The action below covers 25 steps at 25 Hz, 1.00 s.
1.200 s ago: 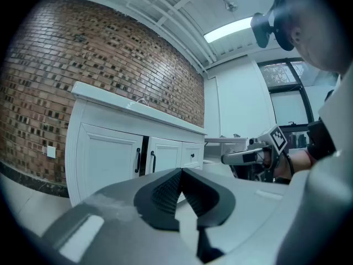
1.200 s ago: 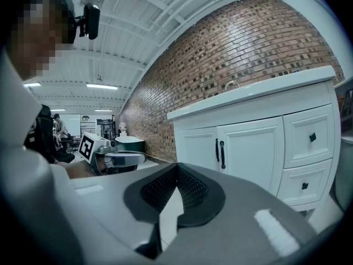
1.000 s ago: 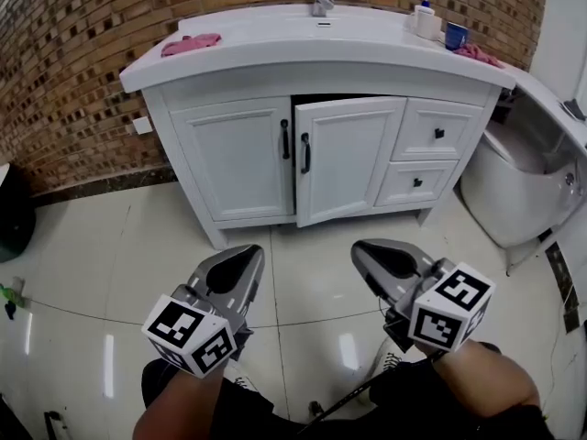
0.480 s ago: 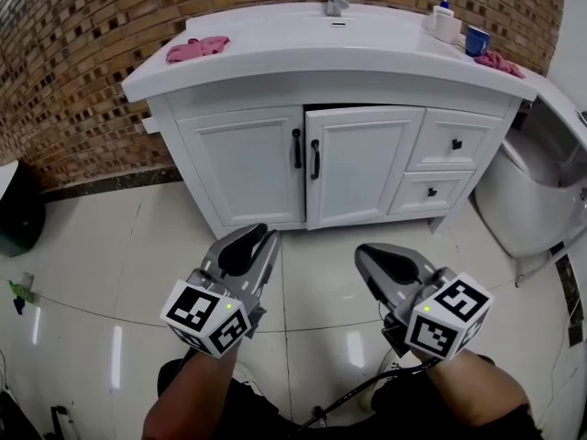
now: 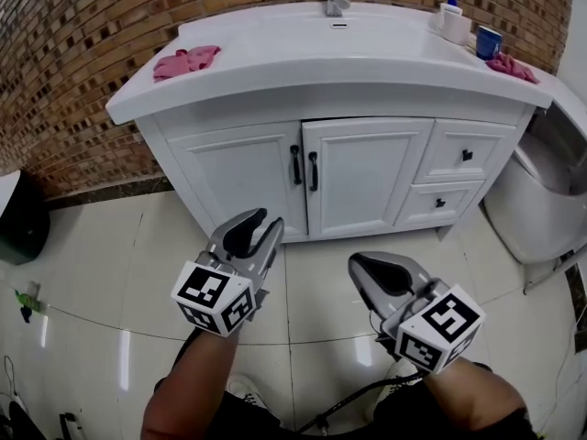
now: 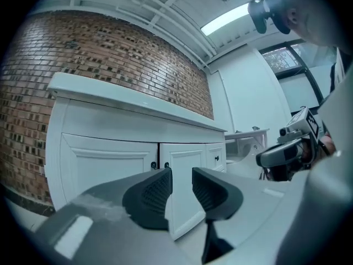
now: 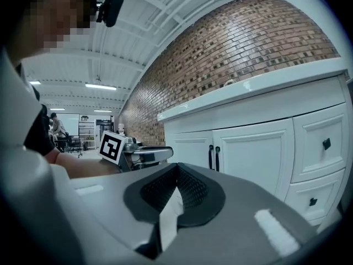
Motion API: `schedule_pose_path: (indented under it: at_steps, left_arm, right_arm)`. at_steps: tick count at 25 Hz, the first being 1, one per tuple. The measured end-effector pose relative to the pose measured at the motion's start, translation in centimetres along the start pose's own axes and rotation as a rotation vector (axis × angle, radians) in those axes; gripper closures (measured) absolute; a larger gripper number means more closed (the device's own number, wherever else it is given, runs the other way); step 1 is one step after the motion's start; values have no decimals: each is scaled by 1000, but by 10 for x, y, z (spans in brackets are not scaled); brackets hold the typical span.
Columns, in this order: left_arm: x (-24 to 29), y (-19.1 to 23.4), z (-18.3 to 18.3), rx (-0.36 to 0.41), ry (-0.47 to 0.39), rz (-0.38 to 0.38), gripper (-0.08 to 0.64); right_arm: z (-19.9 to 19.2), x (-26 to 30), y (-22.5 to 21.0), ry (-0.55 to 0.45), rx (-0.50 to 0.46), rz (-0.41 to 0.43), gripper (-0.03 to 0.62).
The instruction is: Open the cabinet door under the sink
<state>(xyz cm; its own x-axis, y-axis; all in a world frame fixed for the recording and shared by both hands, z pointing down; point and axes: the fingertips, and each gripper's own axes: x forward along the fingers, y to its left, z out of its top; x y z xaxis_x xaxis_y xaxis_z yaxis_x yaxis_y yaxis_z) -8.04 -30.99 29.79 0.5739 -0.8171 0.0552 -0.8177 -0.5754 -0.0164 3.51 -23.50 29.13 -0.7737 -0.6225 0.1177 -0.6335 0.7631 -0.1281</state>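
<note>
The white cabinet under the sink [image 5: 321, 49] has two doors, the left door [image 5: 240, 186] and the middle door [image 5: 362, 174]. Both lie flush, and their black handles [image 5: 295, 165] [image 5: 313, 171] stand side by side. My left gripper [image 5: 260, 220] hovers over the floor in front of the doors, well short of them. Its jaws are opening with nothing between them, and a gap shows in the left gripper view [image 6: 182, 175]. My right gripper [image 5: 359, 262] hangs lower right, empty, its pads meeting at the tip [image 7: 176, 173]. The handles [image 7: 214, 157] show beyond it.
Two drawers [image 5: 468, 154] [image 5: 440, 203] sit right of the doors. A white toilet [image 5: 541, 200] stands at the far right and a dark bin [image 5: 18, 223] at the left. On the counter lie a pink cloth [image 5: 186, 60], a soap bottle [image 5: 450, 18] and a blue cup [image 5: 488, 40].
The middle door, ajar a second ago, now lies flush. My left gripper has moved toward the cabinet and its jaws have parted. The right gripper shifted slightly.
</note>
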Motion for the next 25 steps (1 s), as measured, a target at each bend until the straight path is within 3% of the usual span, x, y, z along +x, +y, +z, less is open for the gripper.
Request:
schedule_pose_path:
  at_steps: [15, 25]
  left_arm:
    - [108, 57, -33, -31, 22, 50, 399]
    - [142, 65, -40, -33, 34, 21, 410]
  right_arm:
    - [-21, 9, -33, 43, 75, -23, 584]
    - [-21, 8, -42, 40, 84, -54, 584]
